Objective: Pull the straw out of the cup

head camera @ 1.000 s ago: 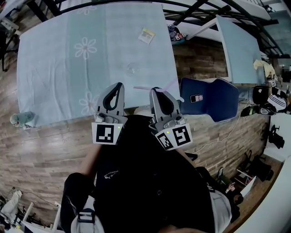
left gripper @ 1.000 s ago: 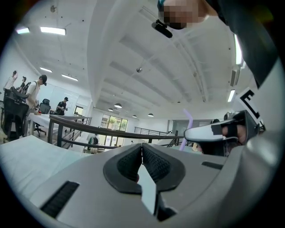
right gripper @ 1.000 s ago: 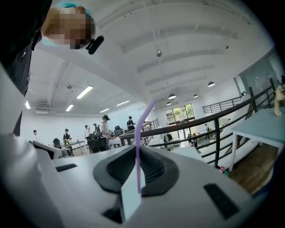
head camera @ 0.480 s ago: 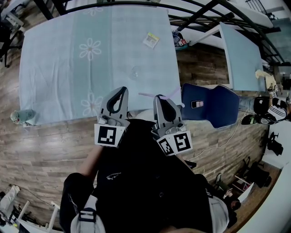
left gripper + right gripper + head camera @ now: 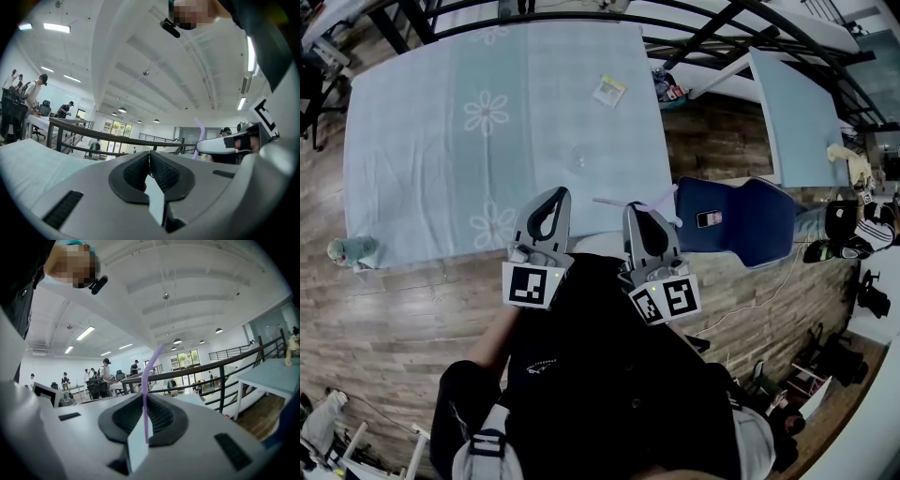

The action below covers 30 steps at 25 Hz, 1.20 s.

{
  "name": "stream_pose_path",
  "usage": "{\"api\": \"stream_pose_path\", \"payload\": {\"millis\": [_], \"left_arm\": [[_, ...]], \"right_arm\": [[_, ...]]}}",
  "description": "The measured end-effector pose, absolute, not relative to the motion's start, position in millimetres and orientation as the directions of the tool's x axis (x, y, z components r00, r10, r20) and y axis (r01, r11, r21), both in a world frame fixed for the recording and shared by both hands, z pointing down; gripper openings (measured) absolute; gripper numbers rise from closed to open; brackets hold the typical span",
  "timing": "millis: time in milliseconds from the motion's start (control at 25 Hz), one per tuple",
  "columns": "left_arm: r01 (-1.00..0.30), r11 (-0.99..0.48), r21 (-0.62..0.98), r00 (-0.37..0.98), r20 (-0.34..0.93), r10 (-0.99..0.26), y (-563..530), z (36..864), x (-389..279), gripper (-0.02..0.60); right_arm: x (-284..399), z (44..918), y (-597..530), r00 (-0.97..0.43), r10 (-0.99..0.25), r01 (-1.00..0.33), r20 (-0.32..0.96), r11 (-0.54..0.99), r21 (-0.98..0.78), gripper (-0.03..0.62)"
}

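Little differs from a second ago: the right gripper (image 5: 143, 404) stays clamped on the straw (image 5: 149, 364), and the cup (image 5: 577, 157) keeps its spot on the table (image 5: 412, 159). There are two grippers, one straw, one cup and one small packet (image 5: 608, 90). The left gripper (image 5: 149, 157) has its jaws together, empty. The straw is thin, pale purple and bent near its top, held over the table's near edge, well apart from the clear cup.

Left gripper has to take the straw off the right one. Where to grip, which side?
Grip the straw by its straight free length, which in the head view sticks out of the right gripper, shut on it, toward the left gripper. Come from that side, gripper across the shaft; the other end is bent.
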State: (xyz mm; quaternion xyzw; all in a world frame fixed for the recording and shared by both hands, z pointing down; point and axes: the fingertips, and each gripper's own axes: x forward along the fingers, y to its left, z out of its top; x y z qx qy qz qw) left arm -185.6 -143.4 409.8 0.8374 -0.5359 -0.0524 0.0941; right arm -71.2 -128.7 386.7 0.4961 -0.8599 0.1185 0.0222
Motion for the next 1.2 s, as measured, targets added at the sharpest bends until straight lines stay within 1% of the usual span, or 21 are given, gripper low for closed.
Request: {"api": "stream_pose_path", "payload": {"millis": [520, 1200], "left_arm": [[-0.892, -0.414, 0.182, 0.423, 0.008, -0.906, -136.8, 408.8, -193.7, 0.015], [-0.907, -0.368, 0.206, 0.380, 0.023, -0.925, -133.5, 413.6, -210.1, 0.015]], "right_arm": [[-92.1, 391.0, -131.4, -0.546, -0.822, -0.835, 0.162, 0.518, -0.185, 0.035], [-112.8, 397.5, -131.6, -0.586, -0.786, -0.810, 0.198, 0.558, -0.181, 0.035]]}}
